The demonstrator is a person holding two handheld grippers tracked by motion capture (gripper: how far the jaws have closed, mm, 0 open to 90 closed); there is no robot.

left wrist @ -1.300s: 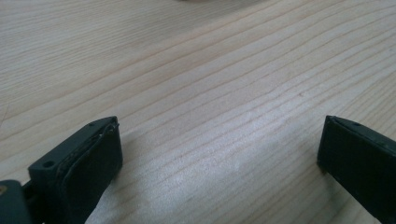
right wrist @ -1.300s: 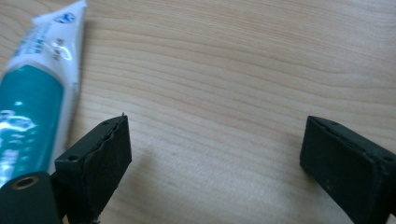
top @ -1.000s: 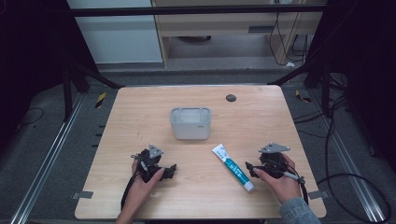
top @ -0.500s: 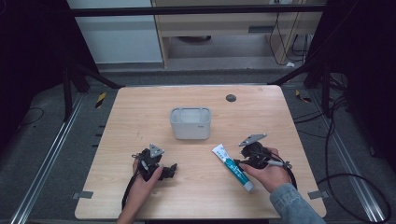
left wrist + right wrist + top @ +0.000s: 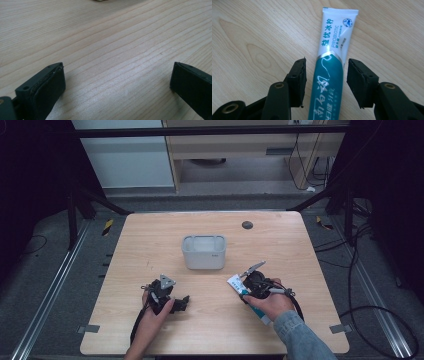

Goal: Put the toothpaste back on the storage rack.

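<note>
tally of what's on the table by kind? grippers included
hand-held gripper: 2 (left, right)
toothpaste tube: 1
grey bin: 1
dark round disc: 1, near the far edge
total: 5

One toothpaste tube (image 5: 329, 75), one grey tub (image 5: 203, 251), two grippers (both hand-held), one table (image 5: 150, 240).
</note>
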